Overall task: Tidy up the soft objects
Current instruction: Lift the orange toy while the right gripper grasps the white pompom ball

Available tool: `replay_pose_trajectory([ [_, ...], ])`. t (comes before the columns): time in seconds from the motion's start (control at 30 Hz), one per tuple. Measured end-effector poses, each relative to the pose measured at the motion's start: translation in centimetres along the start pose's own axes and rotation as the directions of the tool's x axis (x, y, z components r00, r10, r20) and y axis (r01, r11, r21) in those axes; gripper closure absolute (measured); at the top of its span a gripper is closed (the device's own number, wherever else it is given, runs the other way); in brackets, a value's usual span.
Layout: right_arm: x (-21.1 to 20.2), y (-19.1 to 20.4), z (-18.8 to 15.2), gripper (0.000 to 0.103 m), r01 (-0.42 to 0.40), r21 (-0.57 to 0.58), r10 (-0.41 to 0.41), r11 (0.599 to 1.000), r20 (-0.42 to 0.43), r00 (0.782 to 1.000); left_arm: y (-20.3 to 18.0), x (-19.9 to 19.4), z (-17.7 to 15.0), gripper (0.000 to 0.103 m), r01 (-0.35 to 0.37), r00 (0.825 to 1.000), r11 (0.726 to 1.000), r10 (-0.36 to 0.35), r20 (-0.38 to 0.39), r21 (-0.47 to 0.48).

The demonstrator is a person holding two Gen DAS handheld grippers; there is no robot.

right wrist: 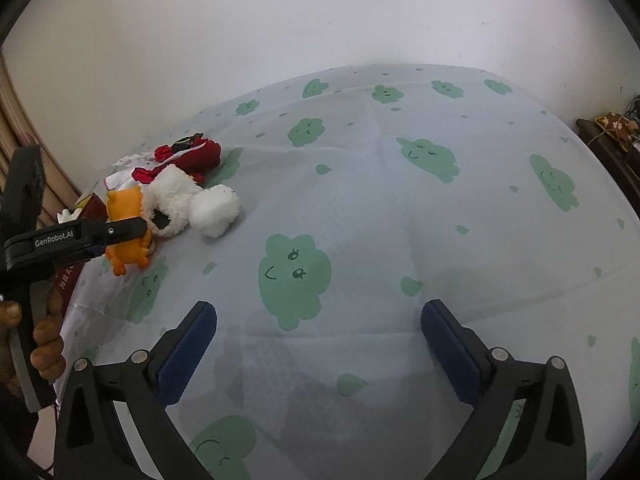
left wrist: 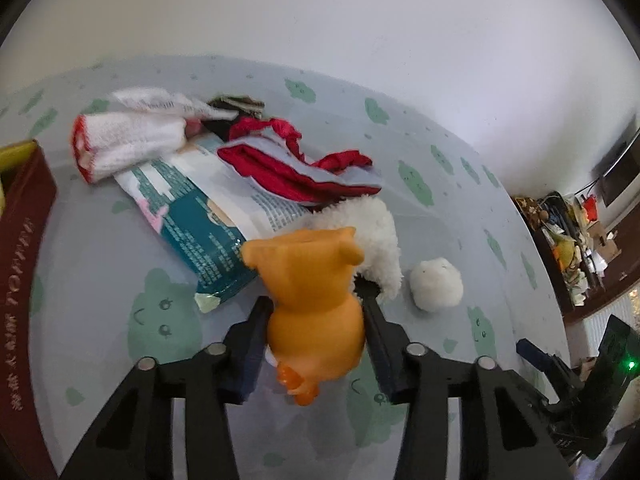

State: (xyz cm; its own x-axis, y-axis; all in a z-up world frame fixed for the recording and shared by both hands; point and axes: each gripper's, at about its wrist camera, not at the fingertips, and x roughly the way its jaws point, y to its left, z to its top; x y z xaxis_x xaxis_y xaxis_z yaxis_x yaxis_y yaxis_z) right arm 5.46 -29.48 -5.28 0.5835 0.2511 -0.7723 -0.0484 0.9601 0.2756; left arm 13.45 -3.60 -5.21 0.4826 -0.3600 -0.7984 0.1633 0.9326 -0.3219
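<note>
My left gripper [left wrist: 316,294] is shut on an orange soft animal toy [left wrist: 312,304], its pads pressing both sides of the body. From the right wrist view the same toy [right wrist: 124,208] sits in the left gripper [right wrist: 120,232] at the far left. Just beyond lie a white fluffy piece [left wrist: 372,232] and a white plush ball [left wrist: 438,284]. Farther back are a red cloth [left wrist: 288,168] and a rolled white towel with red trim [left wrist: 128,140]. My right gripper [right wrist: 320,312] stands open above bare sheet, nothing between its fingers.
A pale sheet with green cloud prints [right wrist: 400,220] covers the surface. A teal printed packet [left wrist: 200,216] lies under the cloths. A dark red box [left wrist: 20,240] stands at the left edge. A cluttered shelf [left wrist: 568,240] is off to the right. A person's hand [right wrist: 44,340] holds the left gripper's handle.
</note>
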Motion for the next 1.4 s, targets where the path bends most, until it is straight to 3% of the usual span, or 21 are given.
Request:
replay_pose_trajectory([
  [0.07,0.0,0.0,0.0,0.0,-0.002,0.001,0.002,1.0,0.0,1.0,-0.1,-0.9,-0.7,0.059,-0.017,1.0,1.0,0.017,0.017,0.003],
  [0.23,0.0,0.1,0.0,0.0,0.005,-0.004,-0.005,1.0,-0.003,1.0,0.5,-3.9,-2.6,0.059,0.023,0.999,0.999,-0.022,0.037,-0.029],
  [0.4,0.4,1.2,0.1,0.0,0.056,-0.051,-0.058,0.997,-0.036,0.998,1.1,-5.9,-4.2,0.058,0.039,0.999,0.998,-0.038,0.023,-0.045],
  [0.57,0.5,2.3,1.1,0.0,-0.009,-0.062,0.006,0.998,-0.052,0.999,1.7,-6.1,-4.7,0.058,0.033,0.999,0.997,-0.033,0.012,-0.069],
  [0.67,1.3,4.3,2.3,0.002,-0.044,-0.146,0.039,0.988,-0.041,0.998,2.2,-6.2,-5.1,0.058,0.035,0.999,0.996,-0.035,0.0,-0.088],
  [0.8,3.2,6.2,3.5,0.021,-0.053,-0.219,0.042,0.974,-0.055,0.998,2.4,-6.9,-5.4,0.057,0.036,0.999,0.996,-0.035,0.006,-0.087],
  [1.17,6.5,8.2,5.7,0.04,-0.05,-0.266,0.032,0.963,-0.074,0.997,1.9,-7.5,-5.5,0.057,0.037,0.999,0.997,-0.037,0.012,-0.065],
  [1.27,7.1,8.1,5.7,0.053,-0.056,-0.275,0.032,0.96,-0.089,0.996,1.9,-7.3,-5.6,0.057,0.041,0.999,0.997,-0.041,0.003,-0.066],
  [1.33,7.2,8.1,5.6,0.07,-0.049,-0.292,0.025,0.955,-0.084,0.996,1.9,-7.3,-5.6,0.057,0.039,0.999,0.997,-0.039,0.003,-0.064],
  [1.4,7.1,7.9,5.5,0.075,-0.048,-0.287,0.027,0.957,-0.079,0.997,1.9,-7.3,-5.6,0.057,0.037,0.999,0.997,-0.037,0.005,-0.065],
])
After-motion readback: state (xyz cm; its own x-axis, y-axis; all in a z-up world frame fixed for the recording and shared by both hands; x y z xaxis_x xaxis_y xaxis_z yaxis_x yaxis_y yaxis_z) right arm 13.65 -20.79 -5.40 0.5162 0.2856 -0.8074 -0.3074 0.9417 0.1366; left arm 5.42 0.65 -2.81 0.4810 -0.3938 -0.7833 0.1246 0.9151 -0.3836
